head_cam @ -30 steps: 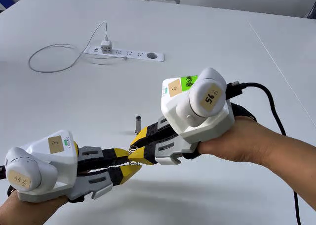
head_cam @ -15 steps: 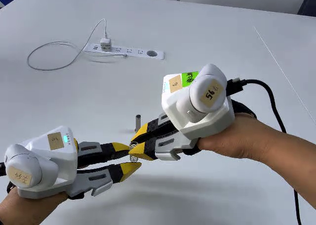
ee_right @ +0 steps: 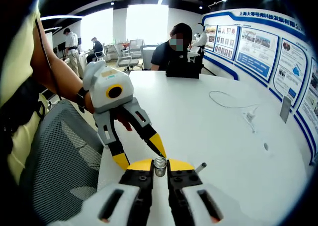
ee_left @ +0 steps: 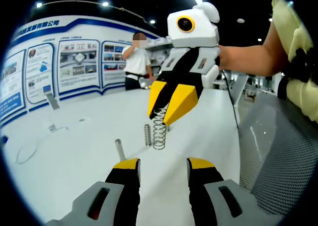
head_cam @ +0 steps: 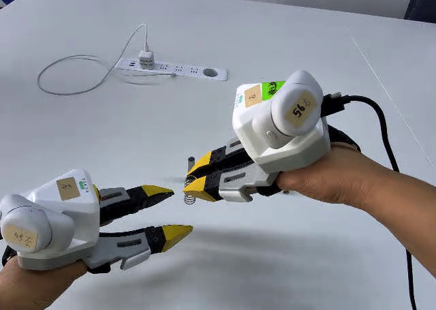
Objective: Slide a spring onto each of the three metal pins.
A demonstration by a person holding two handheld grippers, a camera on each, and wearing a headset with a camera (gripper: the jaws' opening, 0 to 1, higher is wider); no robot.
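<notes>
My right gripper (head_cam: 192,182) is shut on the top of a small metal spring (head_cam: 189,199), which hangs from its yellow tips above the white table. A short metal pin (head_cam: 190,163) stands just behind those tips. My left gripper (head_cam: 170,212) is at the lower left, open with nothing in it, a little apart from the spring. In the left gripper view the spring (ee_left: 159,129) dangles from the right gripper (ee_left: 169,103), with a bare pin (ee_left: 119,149) and a spring-covered pin (ee_left: 147,134) on the table. In the right gripper view the spring (ee_right: 159,166) sits between the shut jaws, a pin (ee_right: 199,167) beside it.
A white power strip (head_cam: 170,71) with a plugged charger and a looped white cable (head_cam: 65,78) lies at the back left. A black cable (head_cam: 381,140) trails from the right gripper. A grey mesh chair (ee_right: 59,151) stands by the table's edge; people are in the background.
My left gripper has opened, let go of the spring and drawn back to the lower left. The right gripper keeps the spring and has risen slightly to the right.
</notes>
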